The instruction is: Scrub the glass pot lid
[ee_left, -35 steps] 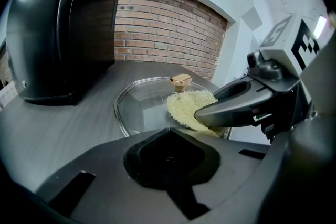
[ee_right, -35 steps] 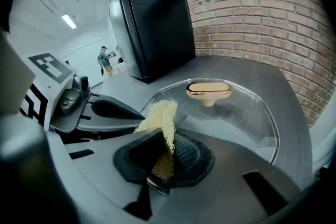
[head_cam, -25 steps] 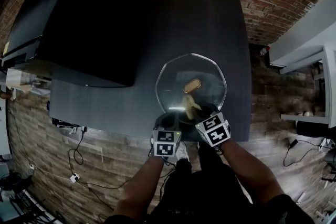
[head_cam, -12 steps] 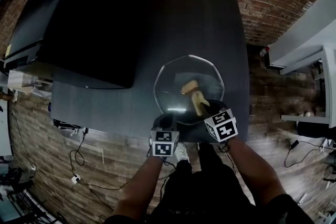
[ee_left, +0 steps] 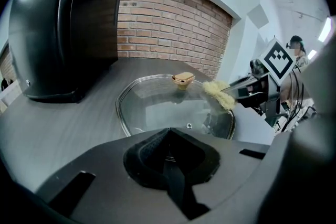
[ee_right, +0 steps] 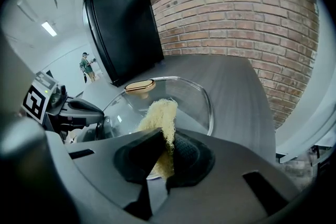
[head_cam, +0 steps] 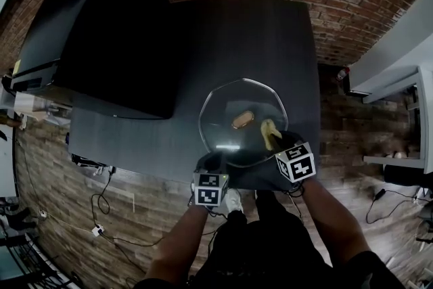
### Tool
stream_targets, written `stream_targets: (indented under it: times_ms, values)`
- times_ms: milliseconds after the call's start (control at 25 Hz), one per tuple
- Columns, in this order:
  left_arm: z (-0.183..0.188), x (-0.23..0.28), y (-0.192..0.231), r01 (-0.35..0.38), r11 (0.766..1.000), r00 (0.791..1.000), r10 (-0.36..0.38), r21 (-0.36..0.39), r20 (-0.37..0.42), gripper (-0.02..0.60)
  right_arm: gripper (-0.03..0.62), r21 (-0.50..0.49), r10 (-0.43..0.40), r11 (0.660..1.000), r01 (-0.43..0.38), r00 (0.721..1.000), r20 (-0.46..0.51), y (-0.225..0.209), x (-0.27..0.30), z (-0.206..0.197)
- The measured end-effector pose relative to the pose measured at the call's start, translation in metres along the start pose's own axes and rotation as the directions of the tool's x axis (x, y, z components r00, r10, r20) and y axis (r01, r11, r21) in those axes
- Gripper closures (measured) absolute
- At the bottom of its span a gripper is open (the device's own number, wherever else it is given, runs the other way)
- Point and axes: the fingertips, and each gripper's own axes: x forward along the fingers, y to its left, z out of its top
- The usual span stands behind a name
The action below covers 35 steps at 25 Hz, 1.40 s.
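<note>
Right gripper view: right gripper (ee_right: 157, 160) pinches yellow scrubber (ee_right: 157, 118) on glass lid (ee_right: 191, 94); left gripper (ee_left: 168, 159) clamps its rim.

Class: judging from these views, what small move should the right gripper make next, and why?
Probably drag the yellow scrubber leftward across the glass pot lid, toward its knob. The right gripper holds it on the lid's right part, while the left gripper clamps the near rim to steady it.
</note>
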Motion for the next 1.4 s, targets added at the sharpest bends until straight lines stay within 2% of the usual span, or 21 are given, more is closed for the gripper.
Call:
stream_targets:
  times_ms: [400,800,1080,1280,1400]
  values:
    - [-0.001,0.002,-0.002,-0.034,0.999,0.999,0.034,-0.004,-0.014,0.548,0.546,0.038,0.007,0.999,-0.006,1.0,-0.024,-0.035,-0.005,-0.009]
    - [-0.002,0.003,-0.001,-0.064,0.996,0.998,0.063,-0.066,-0.027,0.548,0.546,0.064,0.043,0.997,-0.041,0.999,-0.026,-0.036,-0.005,-0.012]
    - [-0.002,0.004,-0.002,-0.079,0.993,0.996,0.075,-0.084,-0.045,0.548,0.546,0.07,0.084,0.994,-0.08,0.995,-0.056,-0.037,-0.004,-0.012]
    - [0.0,0.004,-0.002,-0.066,0.996,0.996,0.062,-0.059,-0.071,0.548,0.546,0.067,0.123,0.99,-0.122,0.992,-0.002,-0.026,-0.01,0.014]
    - [0.016,0.002,-0.003,-0.048,0.999,0.999,0.047,-0.006,-0.021,0.548,0.546,0.039,0.12,0.992,-0.123,0.99,0.071,-0.019,-0.017,0.05]
